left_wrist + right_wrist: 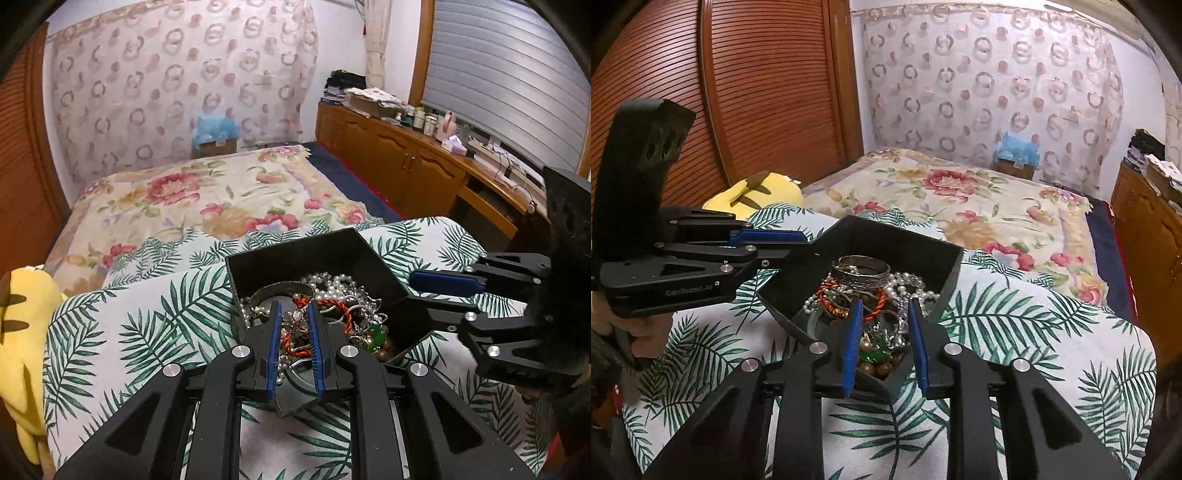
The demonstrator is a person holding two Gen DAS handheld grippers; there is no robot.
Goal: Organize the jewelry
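A black hexagonal box (295, 254) (908, 240) sits on a palm-leaf cloth, filled with a tangle of jewelry: pearl strands (332, 286) (908, 280), a red cord (341, 306) (875, 308), a silver bangle (860, 271), green stones (376, 336) (873, 354). My left gripper (294, 308) hangs over the box's near side, jaws partly open around a small metal charm (295, 319). My right gripper (884, 306) is open over the box's other side, above the green stones. Each gripper shows in the other's view, left (768, 240), right (443, 282).
The palm-leaf cloth (155, 314) (1015, 314) covers a raised surface at the foot of a floral-quilt bed (221, 195). A yellow plush toy (22, 317) (757, 192) lies at the left. A wooden cabinet (406, 155) with clutter stands at the right.
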